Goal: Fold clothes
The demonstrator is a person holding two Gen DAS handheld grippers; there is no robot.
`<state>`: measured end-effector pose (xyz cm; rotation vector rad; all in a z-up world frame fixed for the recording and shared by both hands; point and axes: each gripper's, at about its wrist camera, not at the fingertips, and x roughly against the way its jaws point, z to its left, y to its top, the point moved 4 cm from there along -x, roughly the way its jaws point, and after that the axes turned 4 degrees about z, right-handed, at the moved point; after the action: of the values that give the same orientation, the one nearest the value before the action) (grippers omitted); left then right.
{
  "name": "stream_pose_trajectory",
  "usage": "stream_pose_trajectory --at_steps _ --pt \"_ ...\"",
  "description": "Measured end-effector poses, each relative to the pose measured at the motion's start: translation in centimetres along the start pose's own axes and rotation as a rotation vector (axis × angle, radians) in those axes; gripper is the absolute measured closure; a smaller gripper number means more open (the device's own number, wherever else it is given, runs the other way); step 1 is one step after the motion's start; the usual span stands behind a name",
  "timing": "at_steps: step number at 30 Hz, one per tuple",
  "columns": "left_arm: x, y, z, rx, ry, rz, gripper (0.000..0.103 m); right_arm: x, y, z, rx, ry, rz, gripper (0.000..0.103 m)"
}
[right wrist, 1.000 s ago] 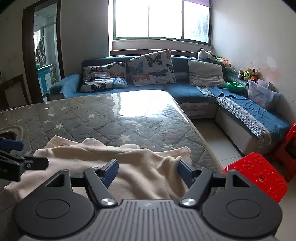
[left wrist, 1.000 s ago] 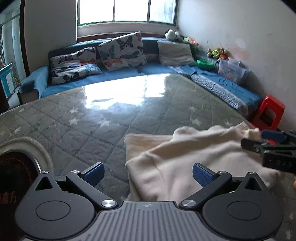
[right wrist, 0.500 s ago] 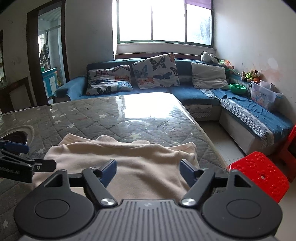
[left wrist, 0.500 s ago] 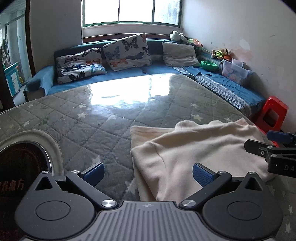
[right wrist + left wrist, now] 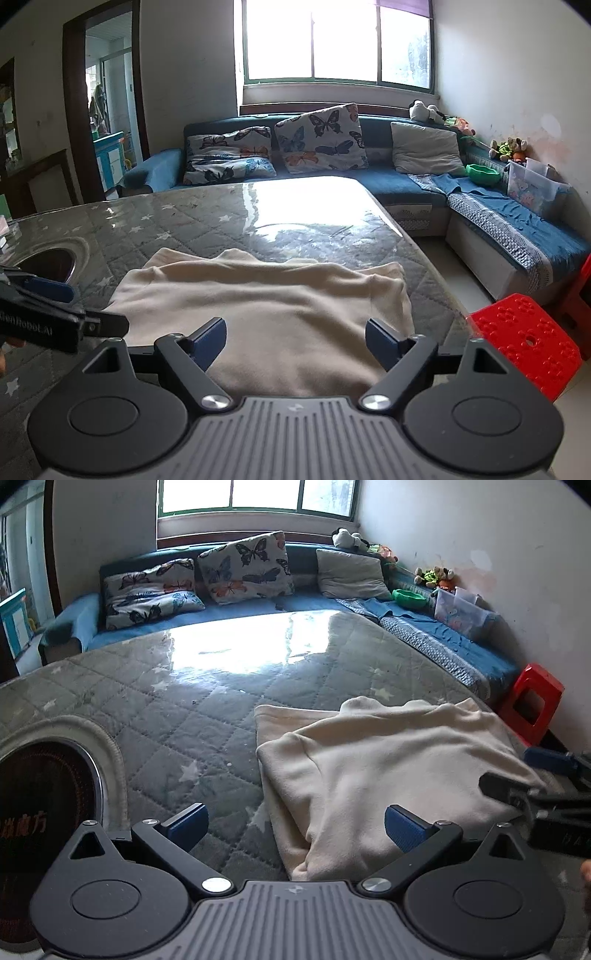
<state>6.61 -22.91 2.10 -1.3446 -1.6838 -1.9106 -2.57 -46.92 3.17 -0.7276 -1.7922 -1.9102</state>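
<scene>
A cream garment (image 5: 266,306) is lying folded over on the near part of a grey quilted table (image 5: 207,701) with a star pattern, close to the table's right edge. Its upper layer is lying over a flat lower layer that is showing at the far left corner.

The right gripper (image 5: 295,339) is hovering over the near edge of the garment, its jaws standing wide apart and gripping nothing. The left gripper (image 5: 295,827) is hanging over the garment's left edge, jaws likewise spread wide and holding nothing; cloth is showing between its blue fingertips (image 5: 402,829), not pinched.

A red plastic stool (image 5: 524,339) is standing on the floor just beside the table. A blue corner sofa (image 5: 406,181) with butterfly cushions (image 5: 321,140) is sitting beyond, under a window (image 5: 336,40).
</scene>
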Motion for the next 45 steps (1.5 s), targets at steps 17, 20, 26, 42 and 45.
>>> stream_pose_trajectory --at_steps 17,20,26,42,45 --pt "4.3 0.9 4.4 0.027 -0.018 0.008 0.000 1.4 -1.7 2.5 0.036 0.040 0.013 0.014" --pt "5.0 0.7 4.7 -0.003 0.037 -0.006 0.000 1.6 -2.0 2.8 0.044 0.042 0.017 0.012" --pt "6.1 0.6 4.8 -0.098 0.131 -0.056 0.000 2.2 -2.5 3.0 0.054 0.039 0.016 0.011" --pt "4.8 -2.3 6.2 -0.068 0.154 -0.038 0.000 2.4 -3.3 3.2 0.044 0.031 0.028 0.008" --pt "4.4 -2.9 6.1 -0.043 0.149 -0.035 0.000 2.5 -3.5 3.3 0.037 0.031 0.029 0.008"
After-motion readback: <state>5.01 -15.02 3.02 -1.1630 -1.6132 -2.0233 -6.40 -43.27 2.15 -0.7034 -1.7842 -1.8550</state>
